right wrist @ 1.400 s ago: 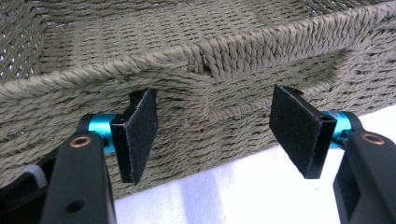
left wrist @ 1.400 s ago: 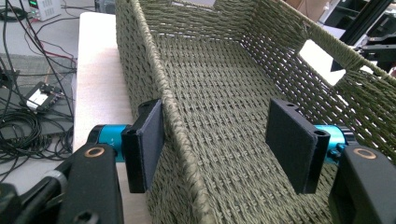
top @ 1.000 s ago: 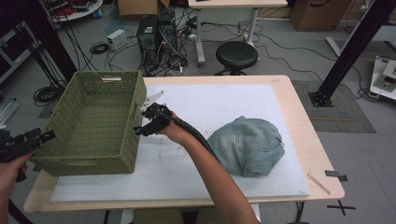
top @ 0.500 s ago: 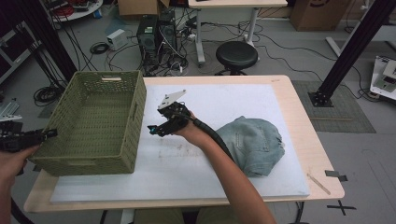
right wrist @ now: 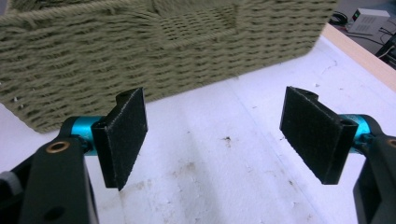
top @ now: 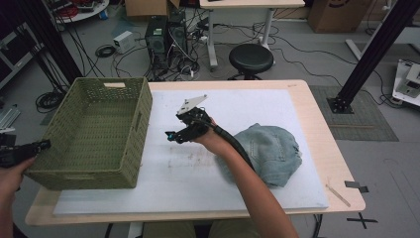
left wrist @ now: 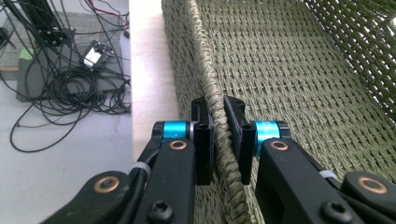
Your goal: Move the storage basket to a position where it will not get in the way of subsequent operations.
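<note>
The green woven basket [top: 94, 134] stands at the desk's left edge, its long axis running from near edge to far edge. The left claw [left wrist: 218, 135] is clamped narrow on its left rim. The right claw [right wrist: 224, 135], jaws wide and empty, hovers just beside the basket's right wall, with the denim garment [top: 270, 151] behind it toward the right edge

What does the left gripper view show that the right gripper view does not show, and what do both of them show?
Left gripper view: the left gripper has its jaws closed on the braided rim of the green basket, with cables on the floor beyond the table edge.

Right gripper view: the right gripper has its jaws wide open and empty above the white mat.

Both show the basket's woven wall.
</note>
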A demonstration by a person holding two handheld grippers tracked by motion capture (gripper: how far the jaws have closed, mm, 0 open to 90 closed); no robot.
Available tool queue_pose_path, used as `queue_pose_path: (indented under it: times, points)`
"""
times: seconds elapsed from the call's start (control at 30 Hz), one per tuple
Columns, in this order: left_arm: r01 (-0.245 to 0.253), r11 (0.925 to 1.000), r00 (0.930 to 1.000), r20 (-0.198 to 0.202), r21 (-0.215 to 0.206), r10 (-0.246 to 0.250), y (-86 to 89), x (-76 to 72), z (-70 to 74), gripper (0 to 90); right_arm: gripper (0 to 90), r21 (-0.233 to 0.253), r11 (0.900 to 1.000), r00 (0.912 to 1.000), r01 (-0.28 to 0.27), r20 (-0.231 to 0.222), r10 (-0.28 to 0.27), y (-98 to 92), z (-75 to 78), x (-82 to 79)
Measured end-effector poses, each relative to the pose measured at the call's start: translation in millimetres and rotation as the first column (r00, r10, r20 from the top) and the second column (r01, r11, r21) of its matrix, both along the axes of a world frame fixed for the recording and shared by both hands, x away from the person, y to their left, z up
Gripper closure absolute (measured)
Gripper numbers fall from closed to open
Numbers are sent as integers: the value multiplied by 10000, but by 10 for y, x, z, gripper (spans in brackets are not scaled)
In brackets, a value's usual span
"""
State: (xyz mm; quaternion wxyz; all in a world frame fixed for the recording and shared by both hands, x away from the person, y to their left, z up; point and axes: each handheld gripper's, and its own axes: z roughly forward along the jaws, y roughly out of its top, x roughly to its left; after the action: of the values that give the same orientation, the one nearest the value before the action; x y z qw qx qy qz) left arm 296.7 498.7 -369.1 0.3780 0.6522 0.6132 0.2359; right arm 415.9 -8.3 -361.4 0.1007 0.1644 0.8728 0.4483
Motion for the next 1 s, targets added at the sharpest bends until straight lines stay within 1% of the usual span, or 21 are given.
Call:
queue_pose_path:
  times: [0.07,0.2,0.27,0.33,0.47,0.53,0.6,0.63,0.67,0.7,0.73,0.8,0.87,0.97,1.0]
  points:
    - [-81,10000,10000,17,-7,81,34,-27,-2,824,239,-4,10000,10000,22,26,-22,-4,-2,3]
    - [-136,9998,9999,18,162,136,78,-30,6,824,240,-54,10000,10000,-5,67,6,-2,-12,4]
    - [-156,9998,9999,26,151,156,88,-18,7,824,241,-78,10000,10000,24,23,-24,-5,-17,2]
    - [-190,9998,9998,14,42,190,102,-5,6,824,241,-60,10000,10000,43,24,-43,-15,-22,8]
    - [-302,9995,9995,28,99,302,94,20,5,825,242,-42,9999,9999,105,-28,-105,-36,-24,13]
    - [-306,9995,9995,42,63,306,88,27,3,825,241,-47,9999,9999,126,0,-126,-47,-23,13]
    - [-236,9995,9997,32,-218,237,110,22,-4,819,242,-49,9999,9999,119,-1,-119,-59,-20,7]
    - [-283,9989,9994,203,-379,291,128,4,-8,792,241,-52,9999,9999,129,-14,-129,-65,-16,2]
    - [-466,9971,9980,391,-603,490,142,-11,-6,700,242,-56,9999,9999,128,23,-128,-79,-10,-5]
    - [-662,9943,9962,514,-830,706,156,-30,0,580,242,-33,9999,9999,130,26,-130,-94,-6,-9]
    - [-697,9932,9948,670,-933,761,170,-56,11,541,242,-23,9999,9998,171,44,-171,-114,1,-16]
    - [-669,9902,9915,1032,-1223,797,177,-96,51,517,241,-30,9998,9998,220,41,-220,-165,8,-26]
    - [-634,9900,9872,1373,-1264,807,158,-129,122,450,241,-127,9994,9995,309,64,-308,-233,15,-31]
    - [-364,9870,9780,1976,-1565,674,96,-160,249,379,242,-79,9989,9989,470,30,-470,-351,38,-47]
    - [-229,9855,9757,2113,-1683,588,68,-166,290,357,242,-67,9987,9987,503,61,-502,-395,51,-57]
